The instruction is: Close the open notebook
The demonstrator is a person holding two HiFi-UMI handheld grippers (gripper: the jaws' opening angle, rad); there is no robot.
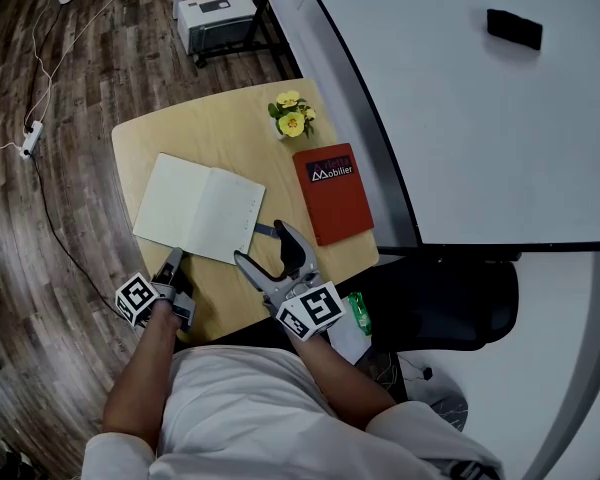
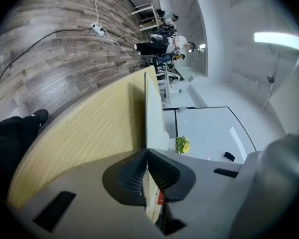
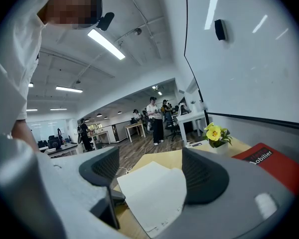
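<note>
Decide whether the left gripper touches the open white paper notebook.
Touching. The left gripper view shows the left gripper shut on the open white paper notebook's edge.

One legible word, on the red book (image 1: 332, 206)
I can read "Mobilier" in white across its cover; a smaller line above it is too fine for me, and its right-hand logo mark carries no letters.
</note>
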